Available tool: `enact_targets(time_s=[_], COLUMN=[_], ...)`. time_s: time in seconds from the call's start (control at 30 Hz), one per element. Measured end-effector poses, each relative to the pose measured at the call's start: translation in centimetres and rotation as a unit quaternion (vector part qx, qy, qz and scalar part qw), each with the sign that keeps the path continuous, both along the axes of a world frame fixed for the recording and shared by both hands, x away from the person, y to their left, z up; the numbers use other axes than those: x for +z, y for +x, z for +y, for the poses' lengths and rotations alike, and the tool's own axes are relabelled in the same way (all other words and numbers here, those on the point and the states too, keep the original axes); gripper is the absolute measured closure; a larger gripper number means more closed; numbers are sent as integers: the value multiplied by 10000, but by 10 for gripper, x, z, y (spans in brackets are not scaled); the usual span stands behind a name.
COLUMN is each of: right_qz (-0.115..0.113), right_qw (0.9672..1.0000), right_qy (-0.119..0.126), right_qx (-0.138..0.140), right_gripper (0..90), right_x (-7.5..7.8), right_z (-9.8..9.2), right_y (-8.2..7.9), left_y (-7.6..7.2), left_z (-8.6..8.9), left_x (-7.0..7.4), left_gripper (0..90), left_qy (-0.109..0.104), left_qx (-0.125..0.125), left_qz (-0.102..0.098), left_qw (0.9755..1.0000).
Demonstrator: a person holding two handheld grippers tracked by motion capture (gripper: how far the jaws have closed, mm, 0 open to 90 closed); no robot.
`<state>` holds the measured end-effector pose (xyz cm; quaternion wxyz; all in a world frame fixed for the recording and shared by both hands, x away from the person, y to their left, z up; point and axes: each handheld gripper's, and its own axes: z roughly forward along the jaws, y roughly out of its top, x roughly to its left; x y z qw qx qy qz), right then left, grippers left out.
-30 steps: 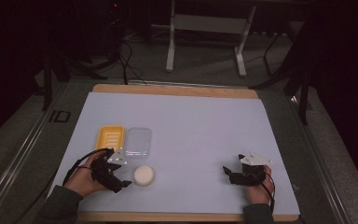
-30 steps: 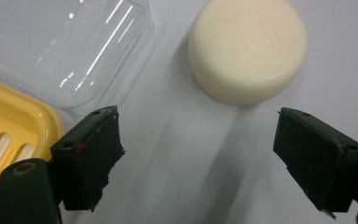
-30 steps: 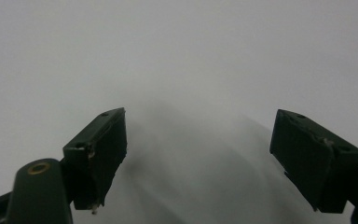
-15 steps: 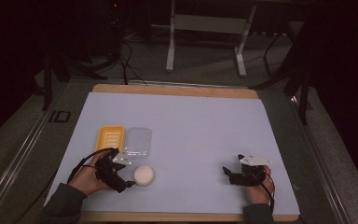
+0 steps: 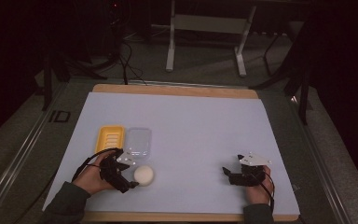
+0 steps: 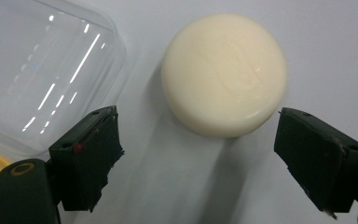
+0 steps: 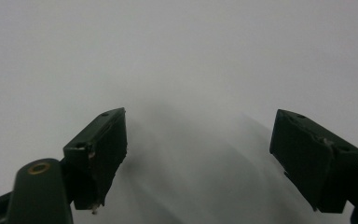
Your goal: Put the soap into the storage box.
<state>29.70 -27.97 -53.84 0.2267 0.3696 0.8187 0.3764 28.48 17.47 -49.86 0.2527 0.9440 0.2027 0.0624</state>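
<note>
A round cream soap bar [image 5: 144, 175] [image 6: 224, 73] lies on the pale table sheet near the front left. My left gripper [image 5: 129, 178] [image 6: 198, 158] stands open just short of it, the soap ahead of the jaws and not between them. A clear plastic lid [image 5: 138, 142] [image 6: 37, 70] lies next to a yellow soap dish [image 5: 109, 138] just beyond. My right gripper [image 5: 227, 175] [image 7: 198, 158] rests open near the front right, with nothing but bare sheet between its jaws.
The pale sheet [image 5: 200, 130] covers a wooden board [image 5: 177, 91]. Beyond the far edge are a metal stand [image 5: 205, 37] and cables on the floor. A grey ledge [image 5: 23, 144] runs along the left side.
The left hand and its gripper have edged slightly back toward the front edge, away from the lid. The soap and the right gripper stay where they were.
</note>
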Motion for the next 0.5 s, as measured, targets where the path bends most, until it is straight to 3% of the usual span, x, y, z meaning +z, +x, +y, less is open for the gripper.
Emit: enact_targets(time_s=[0.5], right_qz=[-5], right_qw=[10000], right_qy=[-24], right_qx=[32], right_gripper=[185], right_x=[0], right_z=[1], right_y=[0], left_y=[0], left_z=[-12], left_x=[-5], left_gripper=[151], left_qy=[-16], left_qx=[-167], left_qz=[87], left_qw=[9998])
